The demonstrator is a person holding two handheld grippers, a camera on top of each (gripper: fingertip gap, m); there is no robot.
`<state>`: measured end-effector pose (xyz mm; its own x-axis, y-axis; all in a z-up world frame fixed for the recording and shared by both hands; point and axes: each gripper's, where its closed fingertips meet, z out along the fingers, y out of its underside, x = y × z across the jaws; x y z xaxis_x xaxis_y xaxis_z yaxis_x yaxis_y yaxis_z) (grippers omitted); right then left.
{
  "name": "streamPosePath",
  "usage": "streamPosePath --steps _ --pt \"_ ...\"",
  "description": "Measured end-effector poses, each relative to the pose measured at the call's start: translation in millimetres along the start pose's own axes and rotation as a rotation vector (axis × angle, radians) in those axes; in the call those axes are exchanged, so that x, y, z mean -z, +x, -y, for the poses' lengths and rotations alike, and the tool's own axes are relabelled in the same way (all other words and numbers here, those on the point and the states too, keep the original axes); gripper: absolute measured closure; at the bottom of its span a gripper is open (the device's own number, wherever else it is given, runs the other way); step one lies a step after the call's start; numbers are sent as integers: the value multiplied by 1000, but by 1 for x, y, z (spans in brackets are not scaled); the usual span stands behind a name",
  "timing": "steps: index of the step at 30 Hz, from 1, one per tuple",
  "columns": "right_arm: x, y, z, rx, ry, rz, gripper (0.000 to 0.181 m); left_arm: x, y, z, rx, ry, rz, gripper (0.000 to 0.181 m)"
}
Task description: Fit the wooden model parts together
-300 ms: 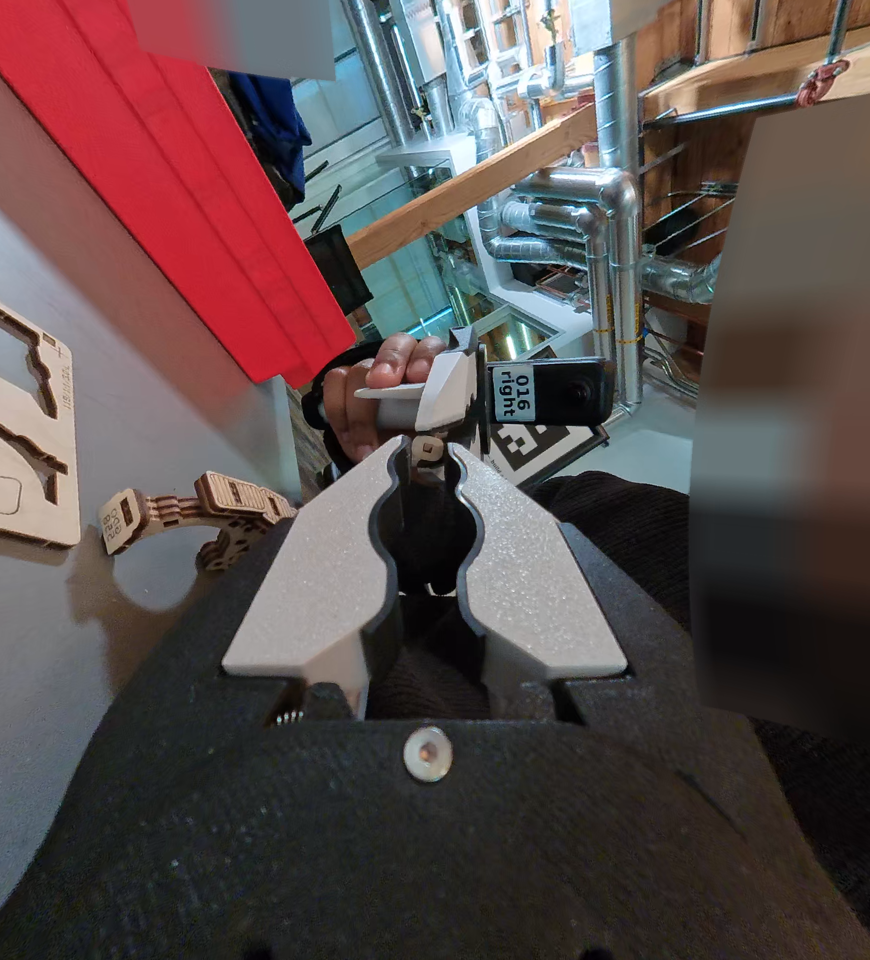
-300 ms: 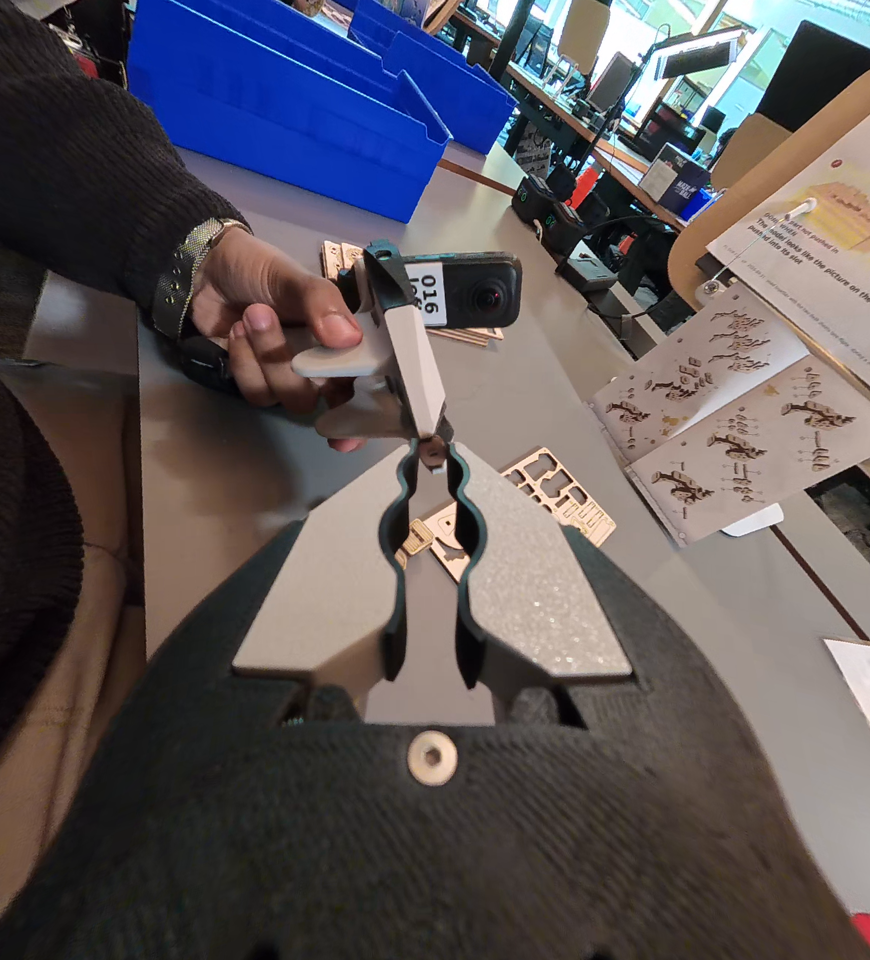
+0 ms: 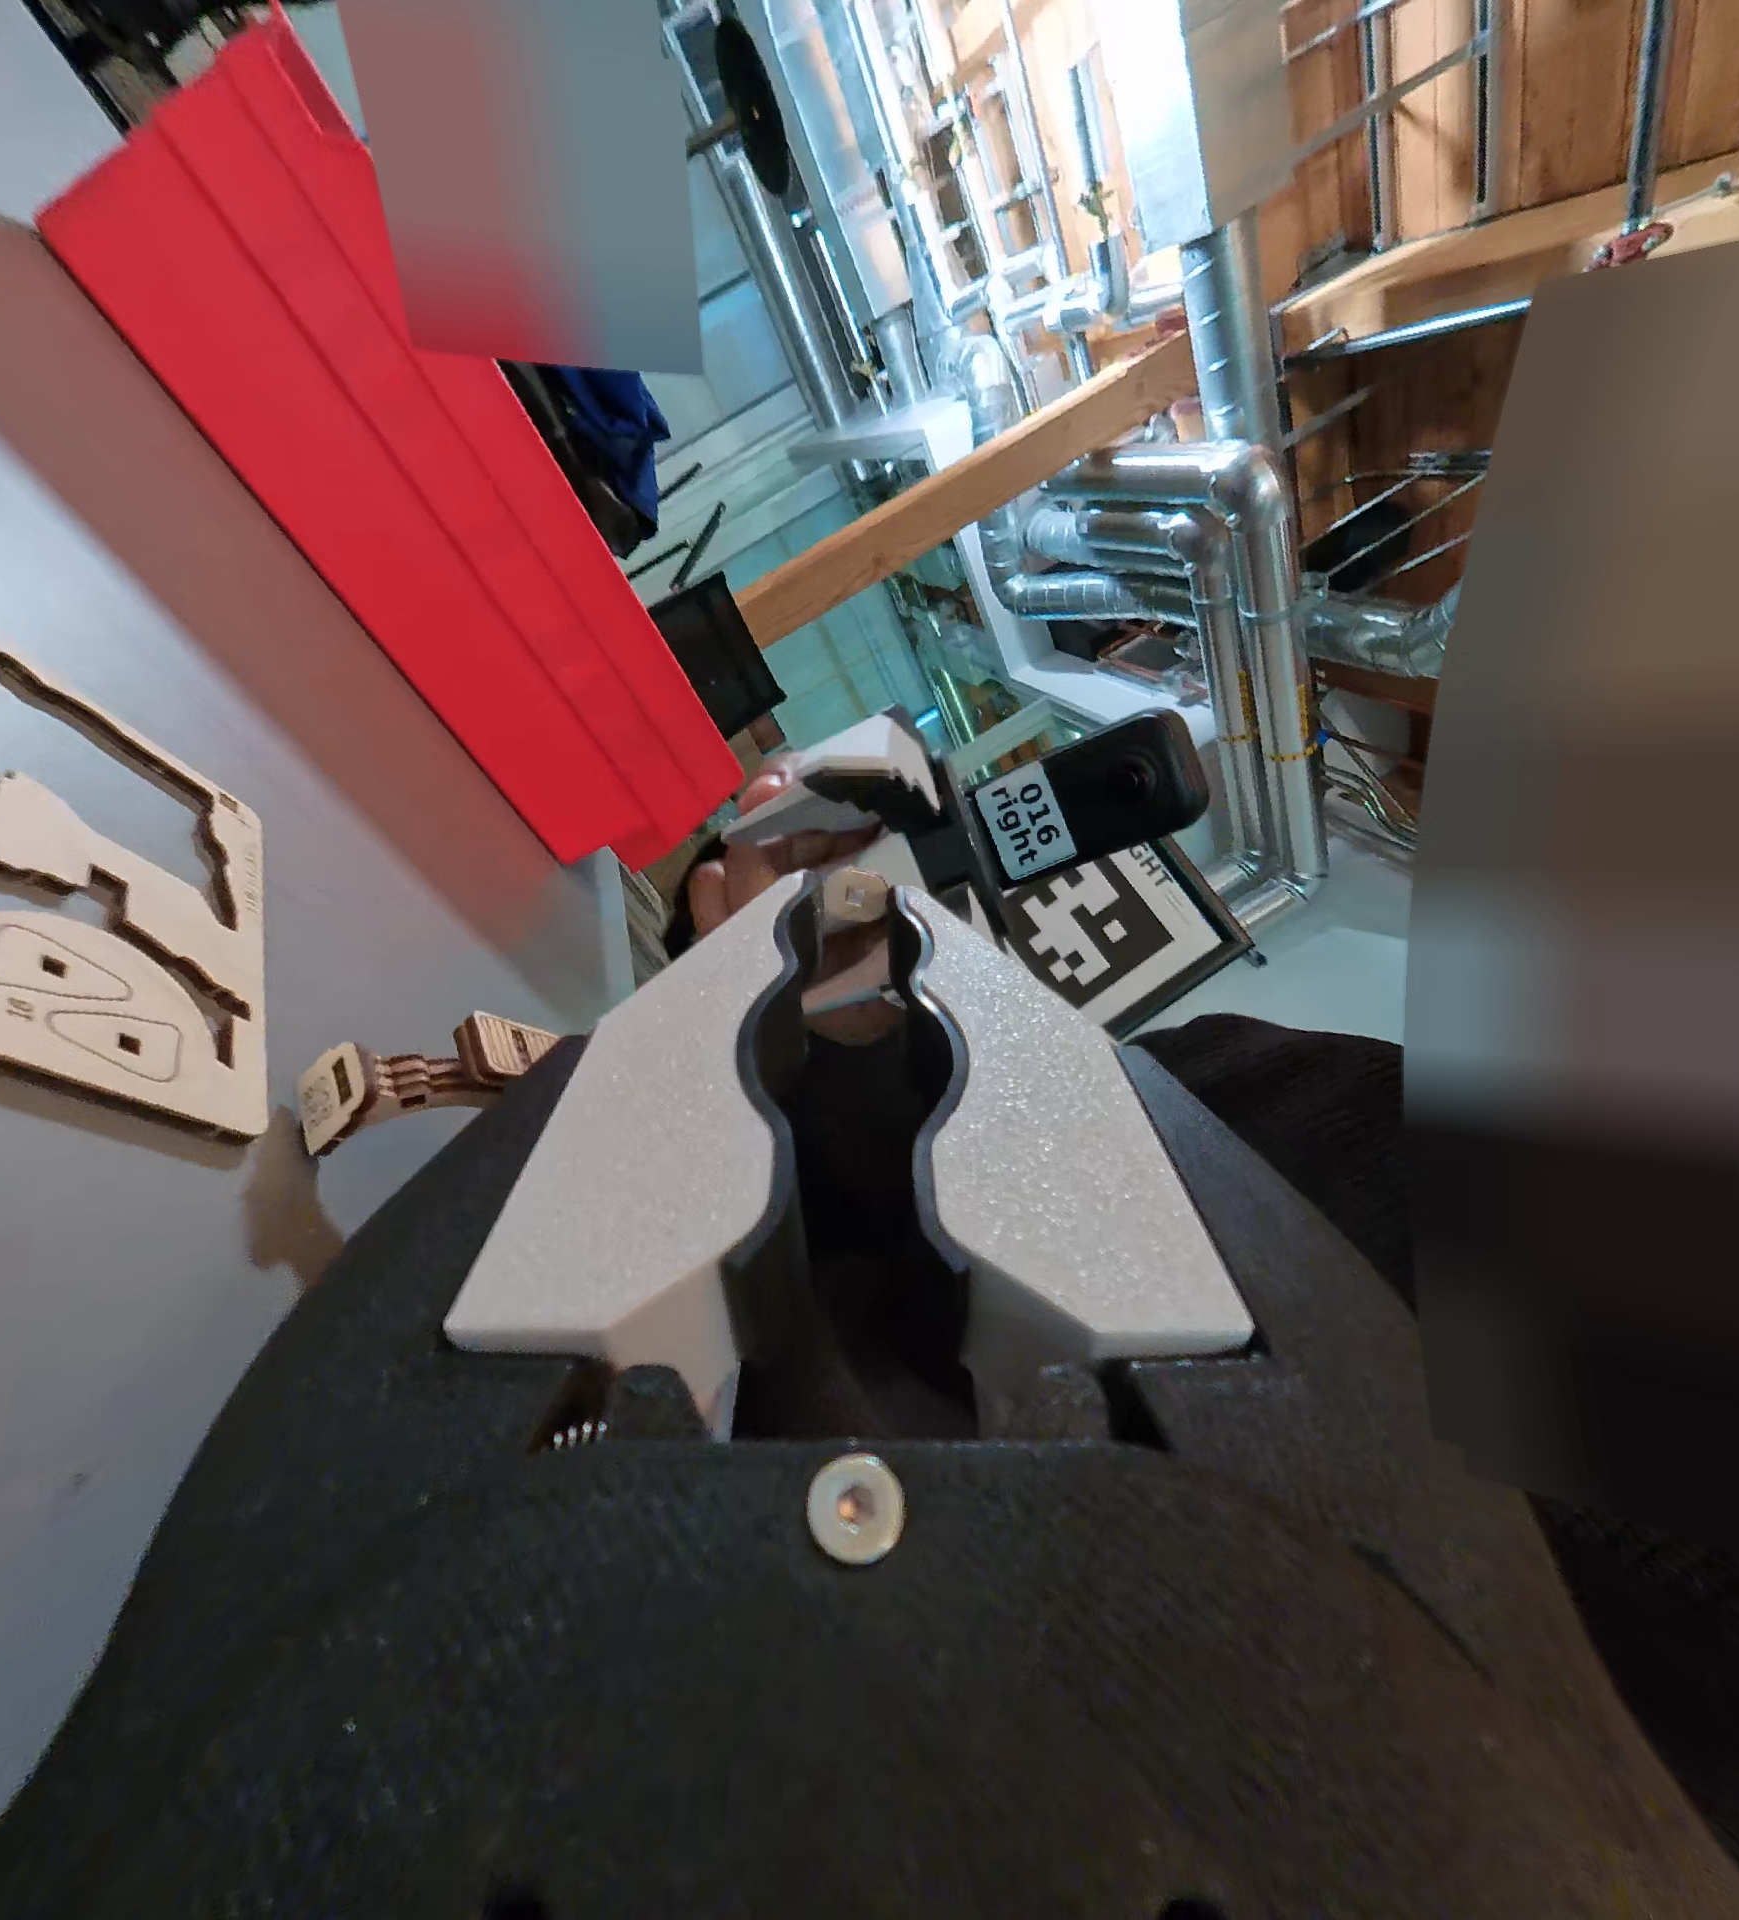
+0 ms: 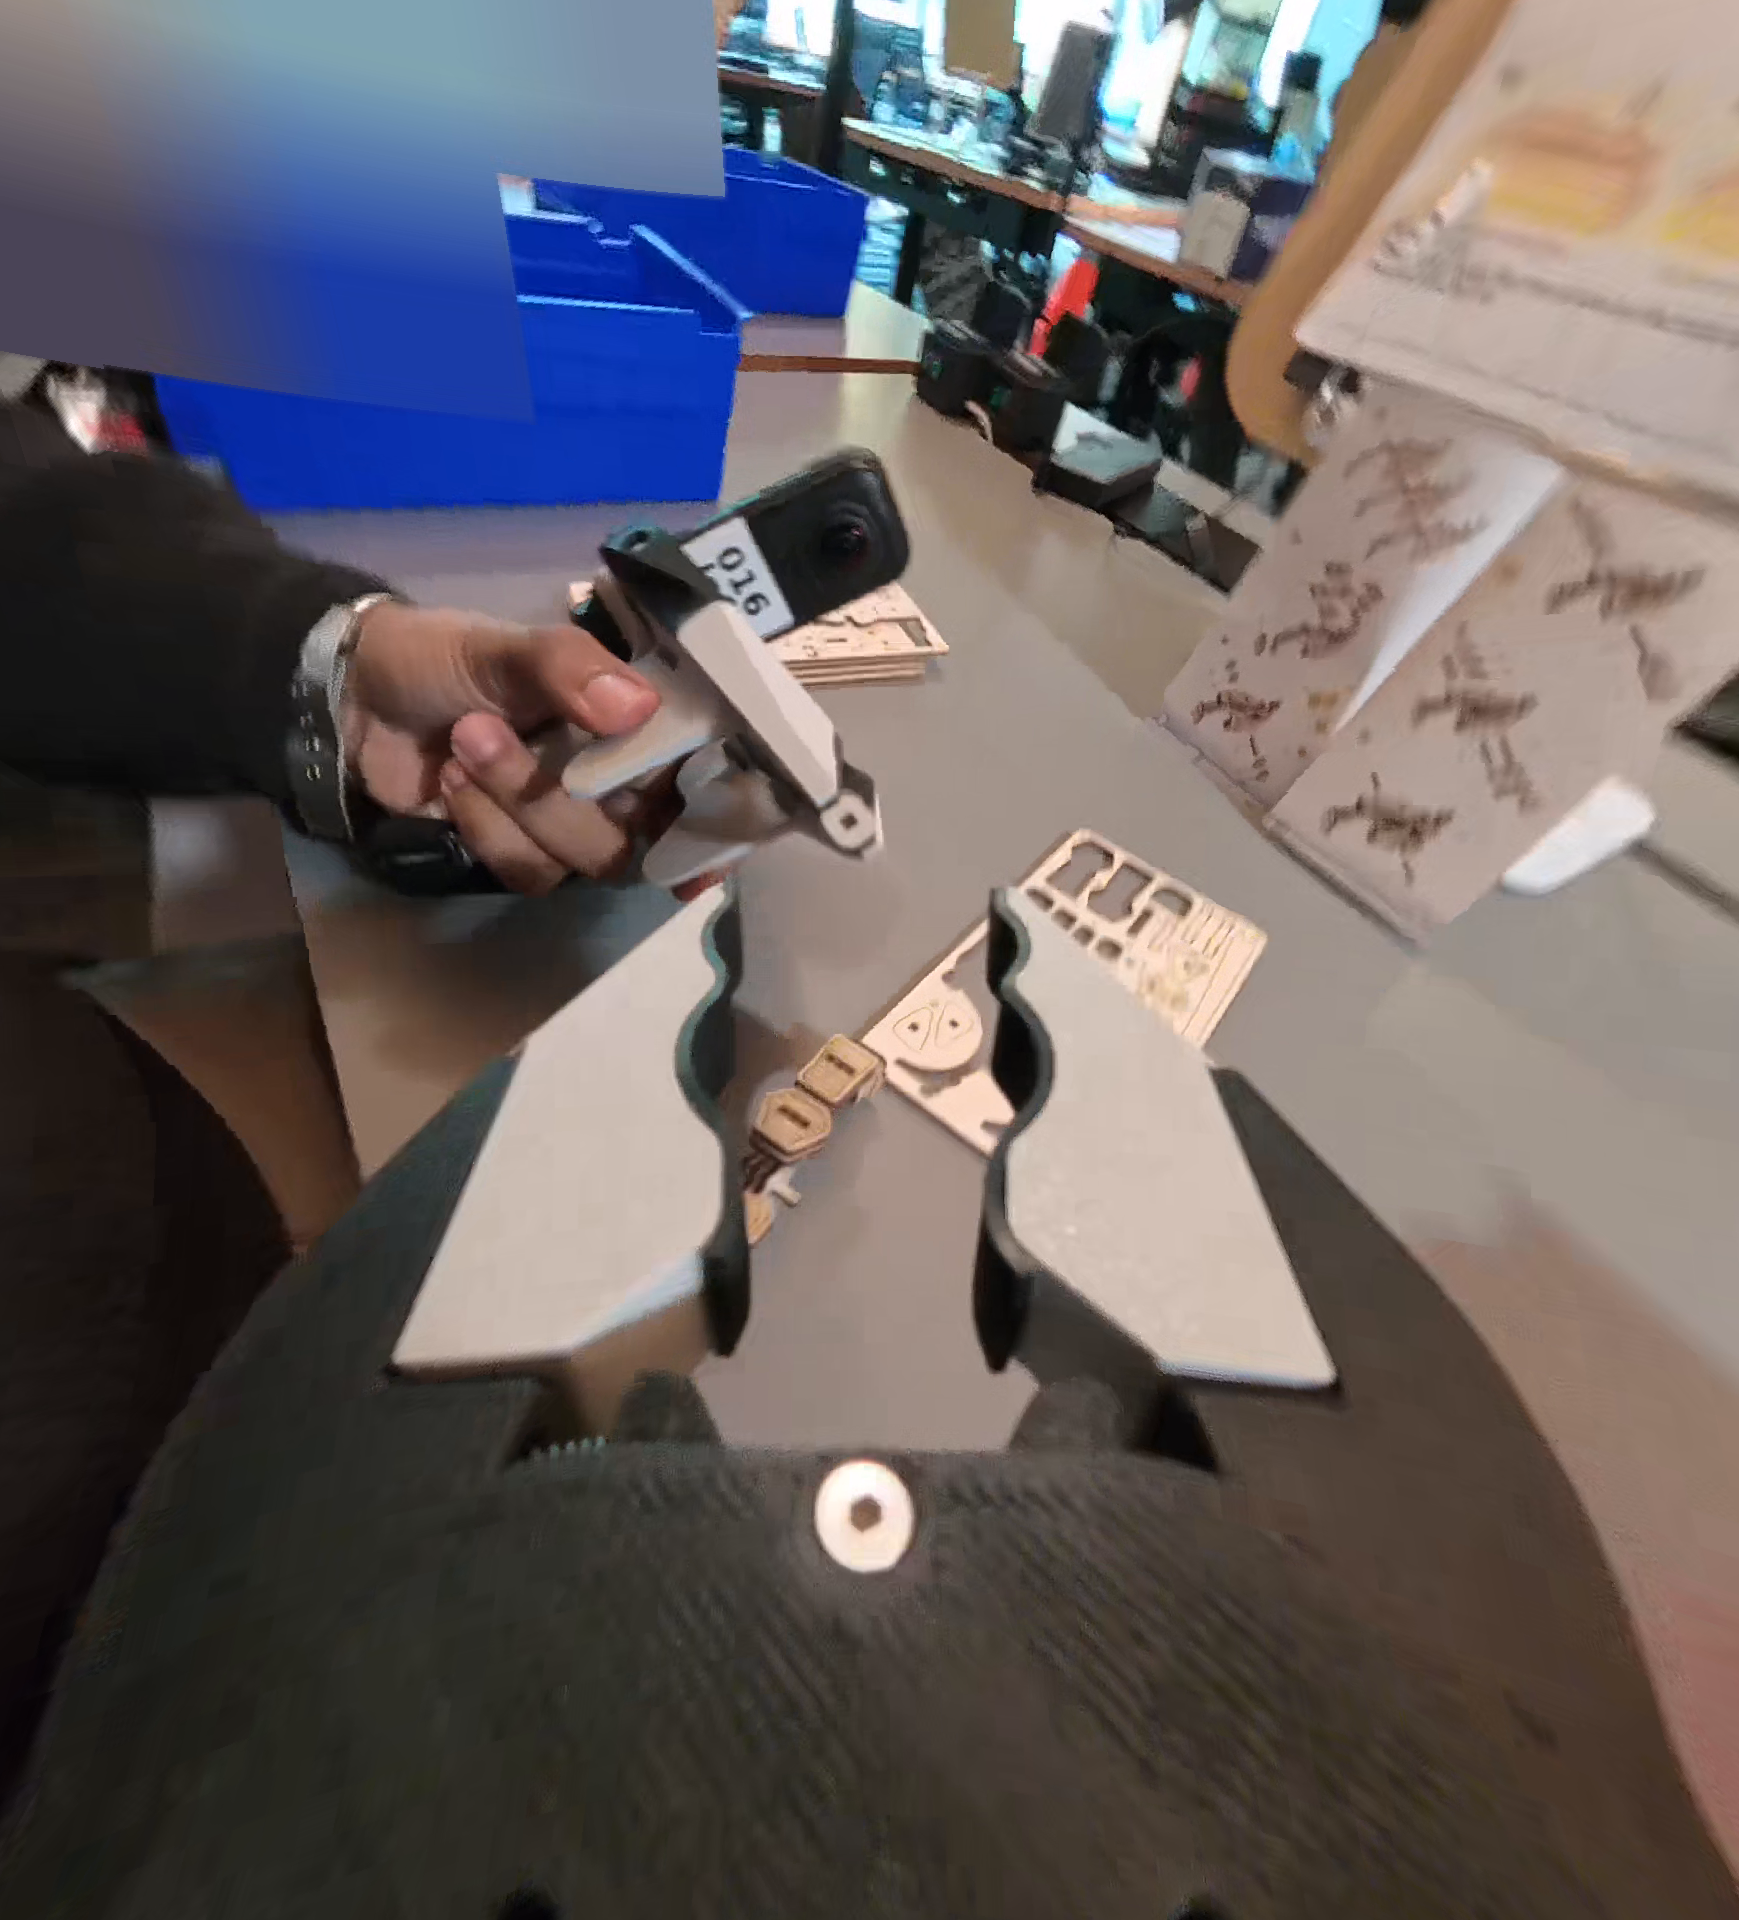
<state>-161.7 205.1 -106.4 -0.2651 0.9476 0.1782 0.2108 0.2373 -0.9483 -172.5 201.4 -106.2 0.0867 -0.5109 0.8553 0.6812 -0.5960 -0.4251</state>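
Pinching only a corner of the small wooden piece (image 3: 857, 896), my left tool (image 3: 849, 920) could drop it; my right tool (image 4: 860, 925) gapes wide, empty, above the table (image 4: 1467, 1039).

A small pale wooden piece (image 3: 852, 902) with a square hole through it sits pinched at the very tips of the left gripper's fingers (image 3: 636, 1143), its flat face showing. Below the gap between the right gripper's fingers (image 4: 584, 1174), a partly built wooden assembly (image 4: 811, 1112) of slotted hexagonal links lies flat on the table, just beside a laser-cut wooden sheet (image 4: 1135, 966) that runs under the right-hand finger.
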Motion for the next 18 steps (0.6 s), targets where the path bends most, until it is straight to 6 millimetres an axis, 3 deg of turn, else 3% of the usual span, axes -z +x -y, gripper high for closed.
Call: streamPosePath --steps 1,5,9,18 --pt "3 2 -3 -80 -12 -16 132 1 0 2 -9 10 7 172" --pt "16 -5 -37 -365 -129 -78 133 6 -5 6 -38 26 45 172" --pt "24 -30 -73 -451 -285 -124 137 9 -8 8 -33 42 56 171" --pt "13 -48 -101 -531 -409 -60 152 2 -8 3 -40 20 59 172"
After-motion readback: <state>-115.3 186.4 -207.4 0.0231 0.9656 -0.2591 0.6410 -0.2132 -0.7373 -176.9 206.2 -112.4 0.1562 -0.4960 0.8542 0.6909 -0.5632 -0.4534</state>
